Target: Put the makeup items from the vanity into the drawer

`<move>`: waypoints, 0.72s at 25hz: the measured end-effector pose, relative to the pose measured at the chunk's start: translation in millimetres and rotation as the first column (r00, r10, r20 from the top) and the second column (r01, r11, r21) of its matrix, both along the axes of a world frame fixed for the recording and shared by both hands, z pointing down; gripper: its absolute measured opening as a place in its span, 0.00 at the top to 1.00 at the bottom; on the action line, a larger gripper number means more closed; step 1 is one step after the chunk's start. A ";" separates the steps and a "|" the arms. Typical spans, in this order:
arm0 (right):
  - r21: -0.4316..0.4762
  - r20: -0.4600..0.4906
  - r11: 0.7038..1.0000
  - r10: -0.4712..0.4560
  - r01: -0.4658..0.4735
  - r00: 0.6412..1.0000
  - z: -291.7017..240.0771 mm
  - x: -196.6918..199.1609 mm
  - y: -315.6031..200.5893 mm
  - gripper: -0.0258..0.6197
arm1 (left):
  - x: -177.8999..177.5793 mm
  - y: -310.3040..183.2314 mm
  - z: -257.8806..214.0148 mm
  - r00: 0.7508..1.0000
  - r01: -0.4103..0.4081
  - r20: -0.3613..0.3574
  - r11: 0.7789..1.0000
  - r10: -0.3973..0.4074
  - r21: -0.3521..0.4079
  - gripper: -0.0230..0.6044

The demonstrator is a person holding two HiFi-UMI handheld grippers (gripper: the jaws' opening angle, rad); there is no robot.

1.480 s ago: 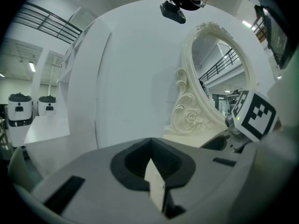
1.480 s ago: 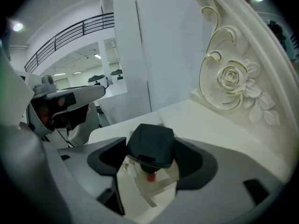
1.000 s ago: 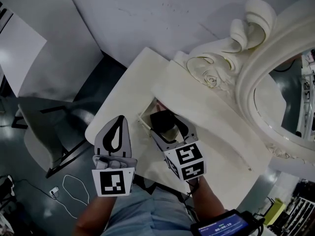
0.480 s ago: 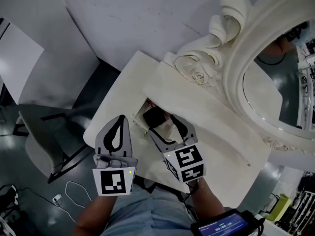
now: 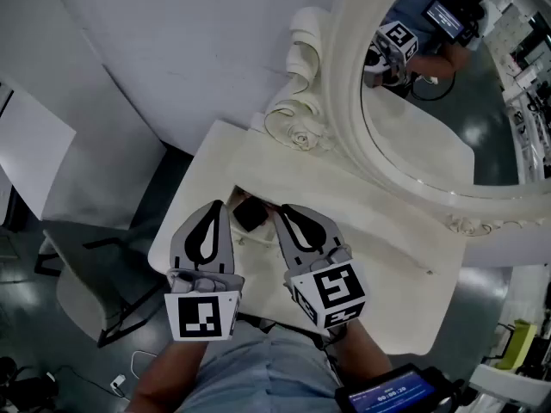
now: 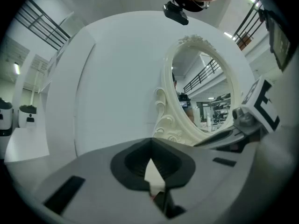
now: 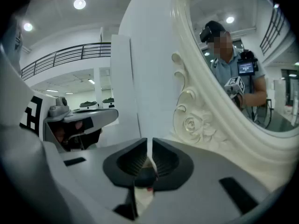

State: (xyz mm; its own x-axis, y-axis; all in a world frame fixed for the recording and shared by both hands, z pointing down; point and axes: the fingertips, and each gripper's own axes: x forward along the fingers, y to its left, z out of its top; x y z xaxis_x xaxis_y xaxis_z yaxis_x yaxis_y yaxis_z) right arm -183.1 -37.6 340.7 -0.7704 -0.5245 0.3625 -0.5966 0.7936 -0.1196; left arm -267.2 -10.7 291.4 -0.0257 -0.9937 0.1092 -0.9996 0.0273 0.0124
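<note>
The white vanity (image 5: 387, 231) has a small drawer (image 5: 255, 237) pulled open at its front left, and a black makeup item (image 5: 250, 214) lies in it. My left gripper (image 5: 215, 206) hovers over the drawer's left side, shut and empty, its tips meeting in the left gripper view (image 6: 150, 146). My right gripper (image 5: 286, 211) hangs above the drawer's right side. Its jaws have just been closing and now stand shut (image 7: 149, 146) with nothing between them. Neither gripper touches the black item.
An ornate oval mirror (image 5: 430, 84) with carved scrolls (image 5: 297, 132) rises at the back of the vanity and reflects the person. A grey chair (image 5: 86, 274) stands on the left, with a cable (image 5: 120, 372) on the floor and a white wall behind.
Both grippers have lifted up out of the drawer. The right jaws, wide open around the black item before, have closed empty. The black item stays in the drawer.
</note>
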 end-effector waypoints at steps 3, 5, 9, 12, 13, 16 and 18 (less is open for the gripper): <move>0.080 0.039 0.996 0.042 -0.045 0.998 -23.3 13.0 -1.5 0.94 | 11.0 -4.9 -9.9 0.996 -0.067 0.060 0.997 0.065 0.030 0.97; 0.134 0.053 0.988 0.066 -0.073 0.996 -38.4 21.7 -0.9 0.95 | 19.2 -6.9 -16.6 0.993 -0.095 0.075 0.994 0.092 0.044 0.97; 0.194 0.084 0.973 0.109 -0.124 0.990 -57.8 38.2 0.1 0.96 | 36.1 -7.0 -29.2 0.994 -0.104 0.041 0.992 0.101 0.065 0.97; 0.209 0.093 0.967 0.131 -0.148 0.987 -63.3 47.5 -1.6 0.96 | 44.1 -8.7 -33.4 0.994 -0.111 0.017 0.991 0.110 0.071 0.97; 0.213 0.094 0.965 0.136 -0.153 0.986 -64.2 49.9 -2.6 0.96 | 46.1 -10.2 -33.9 0.993 -0.118 0.021 0.990 0.116 0.072 0.97; 0.221 0.093 0.961 0.148 -0.165 0.985 -66.0 55.3 -4.2 0.96 | 50.7 -13.5 -37.2 0.991 -0.131 0.030 0.988 0.129 0.080 0.97; 0.227 0.087 0.959 0.154 -0.170 0.984 -67.8 57.7 -3.0 0.96 | 52.9 -13.4 -40.3 0.991 -0.134 0.031 0.987 0.132 0.086 0.97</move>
